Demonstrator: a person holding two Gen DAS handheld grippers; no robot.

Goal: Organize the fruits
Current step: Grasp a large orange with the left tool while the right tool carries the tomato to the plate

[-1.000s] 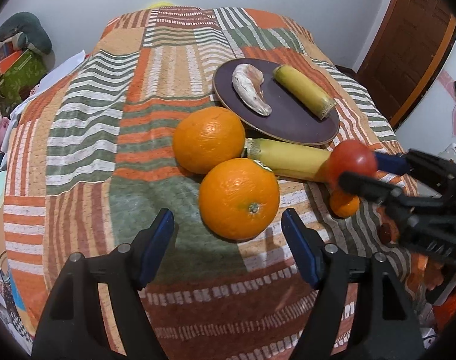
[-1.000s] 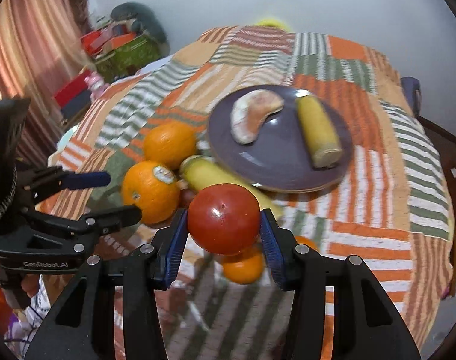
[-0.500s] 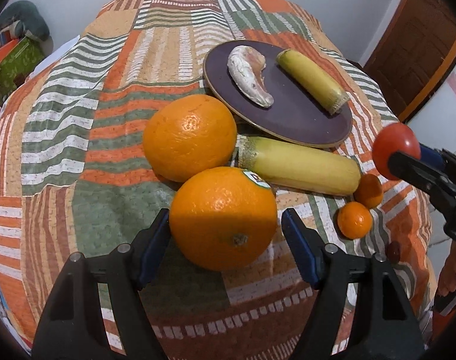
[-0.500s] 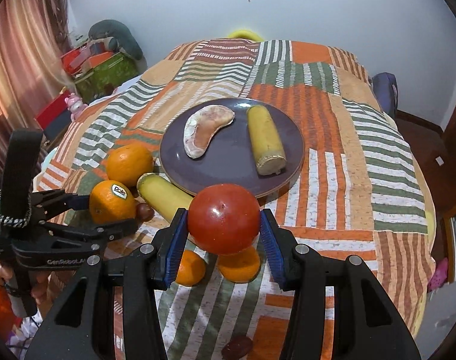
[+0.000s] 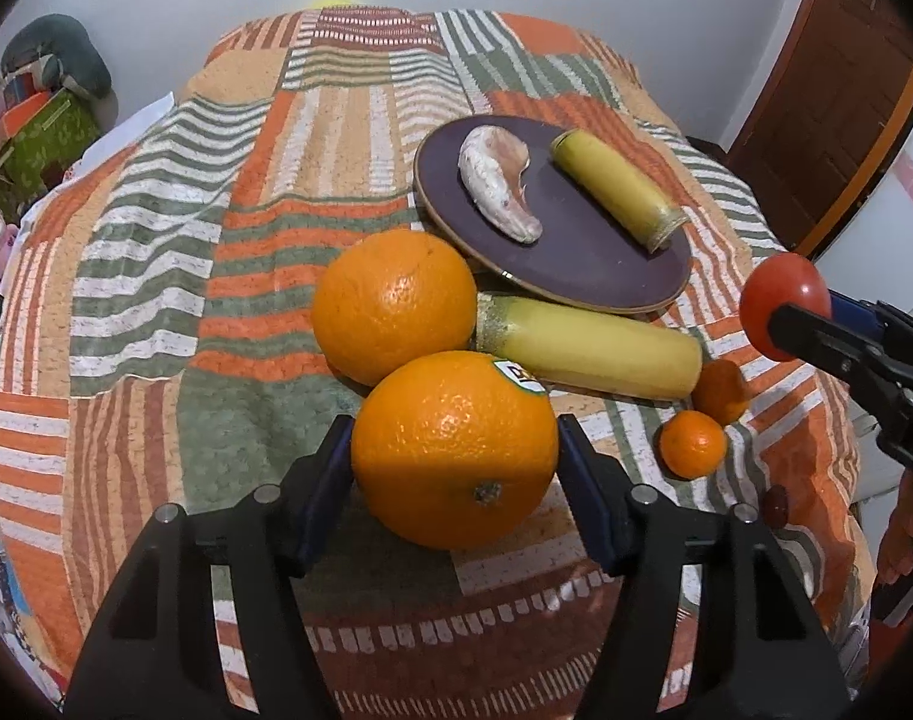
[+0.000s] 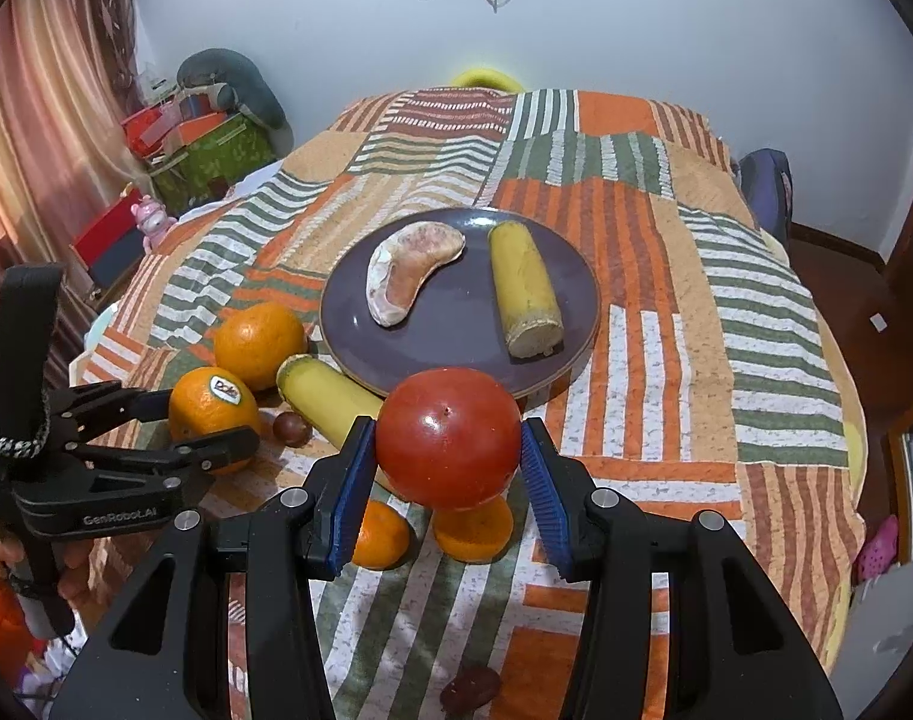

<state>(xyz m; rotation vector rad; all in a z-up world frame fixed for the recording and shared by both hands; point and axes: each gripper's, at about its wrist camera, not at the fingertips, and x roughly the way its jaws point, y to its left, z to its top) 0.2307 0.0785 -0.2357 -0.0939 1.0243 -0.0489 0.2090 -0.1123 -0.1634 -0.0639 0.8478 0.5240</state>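
Note:
My left gripper [image 5: 453, 453] is shut on a stickered orange [image 5: 455, 450], which rests on the striped quilt [image 5: 156, 252]. A second orange [image 5: 393, 306] sits just behind it. My right gripper [image 6: 449, 449] is shut on a red tomato [image 6: 449, 447] and holds it above the quilt, in front of the dark purple plate [image 6: 450, 336]. The plate holds a peeled pomelo segment [image 6: 408, 279] and a yellow banana piece [image 6: 525, 288]. Another banana piece [image 5: 588, 354] lies before the plate. Two small mandarins [image 5: 693, 444] lie on the quilt.
A small dark fruit [image 6: 293, 427] lies by the stickered orange and another [image 6: 469, 690] near the quilt's front. Boxes and toys [image 6: 198, 144] are stacked at the left, with a curtain behind. A wooden door [image 5: 840, 102] stands at the right.
My left gripper moved forward around the stickered orange and shut on it. My right gripper, still holding the tomato, rose and drew back from the plate.

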